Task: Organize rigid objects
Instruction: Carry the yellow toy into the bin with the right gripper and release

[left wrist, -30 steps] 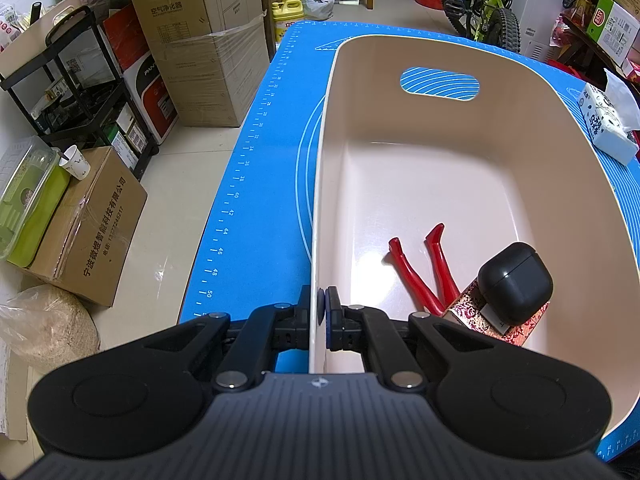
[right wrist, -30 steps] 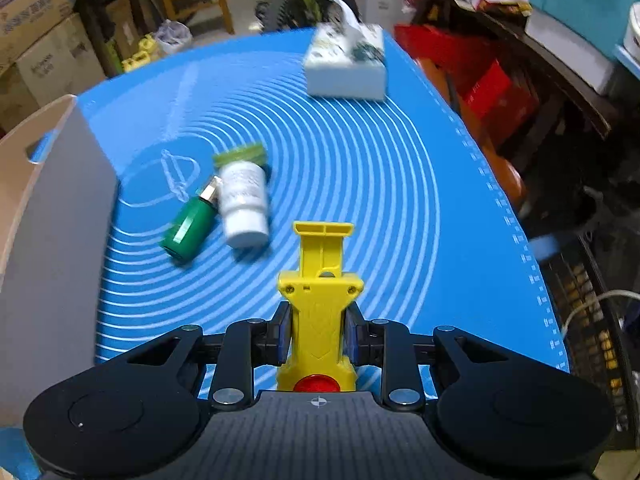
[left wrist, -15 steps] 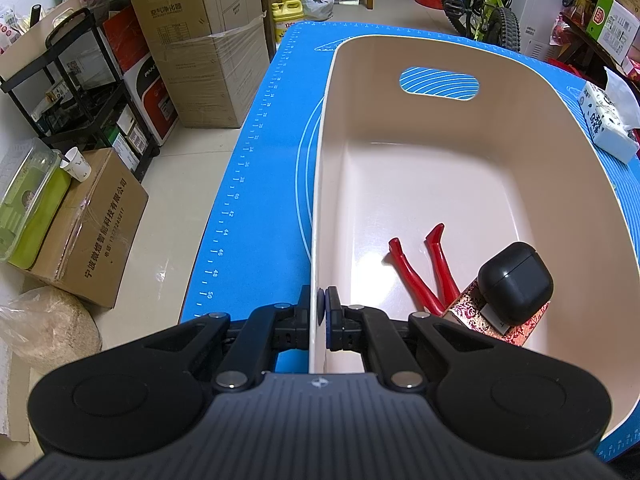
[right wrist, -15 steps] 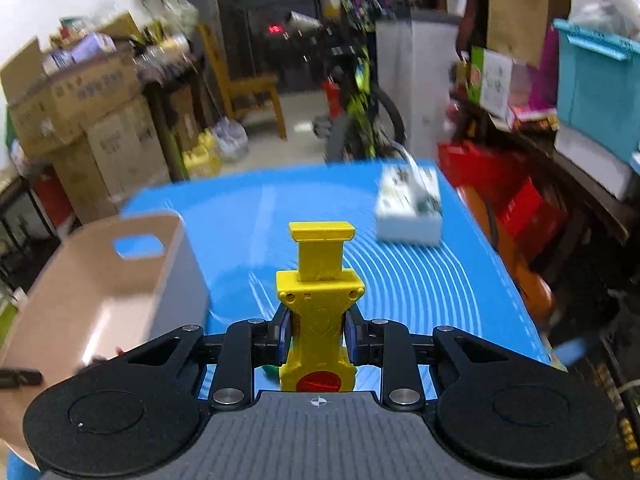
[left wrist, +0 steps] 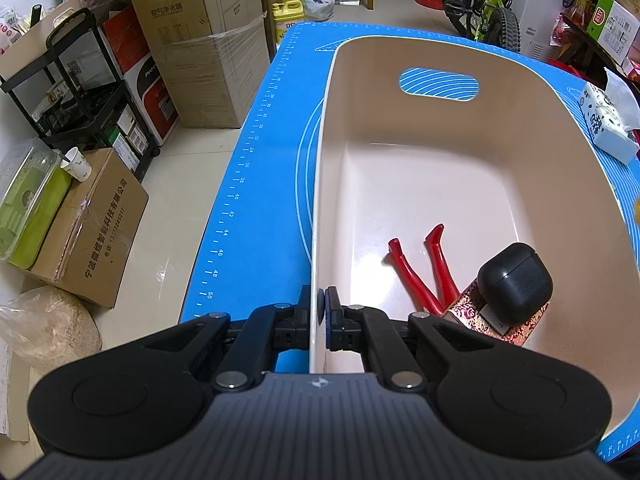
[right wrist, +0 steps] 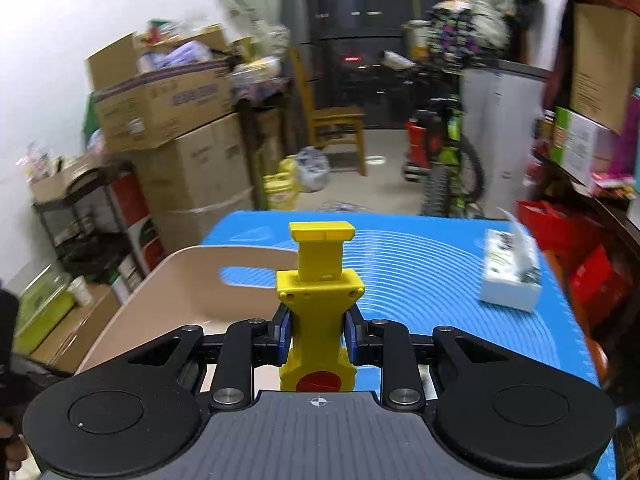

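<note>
Beige and smooth, the plastic tub (left wrist: 460, 184) is a deep oval bin with rounded corners, a glossy floor and an oblong handle slot cut through its far wall. It sits on a blue mat (left wrist: 260, 208) printed with white rings and a ruler scale, which covers the worktop. The left tongs (left wrist: 322, 312) are pinched nearly shut on the tub's thin near-left rim, one pad outside the wall and one inside. On the tub floor, at the near right end, lie red-handled pliers (left wrist: 424, 272) with their two slim rubbery grips splayed toward the far wall. Just right of them a rounded matte black case (left wrist: 514, 284) rests on a flat red-and-gold patterned box (left wrist: 496, 316). Beyond the tub's right side, on the mat, stands a white tissue pack (left wrist: 604, 124).

The right tongs (right wrist: 316, 330) are closed partway on a blocky yellow plastic clamp (right wrist: 320, 292), their blue pads pressed against its two sides; its T-shaped head sticks out forward and a red knob shows at its base. In the right wrist view the clamp is held in the air, with the tub's far end below and to the left.
</note>
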`<act>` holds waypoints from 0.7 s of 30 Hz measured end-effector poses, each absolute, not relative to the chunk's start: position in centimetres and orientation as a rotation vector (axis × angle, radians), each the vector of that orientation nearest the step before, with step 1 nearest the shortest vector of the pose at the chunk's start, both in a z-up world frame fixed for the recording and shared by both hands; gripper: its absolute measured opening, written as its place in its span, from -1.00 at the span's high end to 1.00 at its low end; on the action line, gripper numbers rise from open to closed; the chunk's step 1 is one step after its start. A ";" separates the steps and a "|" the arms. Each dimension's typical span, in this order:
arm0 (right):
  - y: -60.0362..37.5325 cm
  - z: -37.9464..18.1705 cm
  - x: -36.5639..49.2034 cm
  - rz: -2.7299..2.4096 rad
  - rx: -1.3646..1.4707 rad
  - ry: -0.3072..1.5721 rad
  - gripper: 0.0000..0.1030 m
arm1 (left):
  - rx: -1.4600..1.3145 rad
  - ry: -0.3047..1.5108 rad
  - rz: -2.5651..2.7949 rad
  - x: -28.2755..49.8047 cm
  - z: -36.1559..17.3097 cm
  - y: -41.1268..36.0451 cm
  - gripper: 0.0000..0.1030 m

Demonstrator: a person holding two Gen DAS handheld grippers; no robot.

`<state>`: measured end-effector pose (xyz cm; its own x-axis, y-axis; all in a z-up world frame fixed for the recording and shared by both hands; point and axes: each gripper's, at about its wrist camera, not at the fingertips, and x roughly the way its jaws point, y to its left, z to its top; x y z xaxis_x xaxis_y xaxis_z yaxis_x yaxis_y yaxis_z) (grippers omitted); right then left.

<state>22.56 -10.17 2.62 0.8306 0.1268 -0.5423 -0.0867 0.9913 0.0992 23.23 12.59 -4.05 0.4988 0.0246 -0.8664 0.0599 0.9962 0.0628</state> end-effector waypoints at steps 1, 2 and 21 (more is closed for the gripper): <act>-9.2 2.7 22.6 0.133 0.059 0.581 0.32 | 0.089 1.049 -0.022 23.2 -4.0 12.6 0.87; -8.5 2.6 22.7 0.151 0.047 0.582 0.32 | 0.089 1.049 -0.022 23.2 -4.1 12.6 0.87; -0.7 -2.1 25.5 0.313 -0.092 0.775 0.32 | 0.097 1.044 -0.020 23.2 -4.2 12.5 0.86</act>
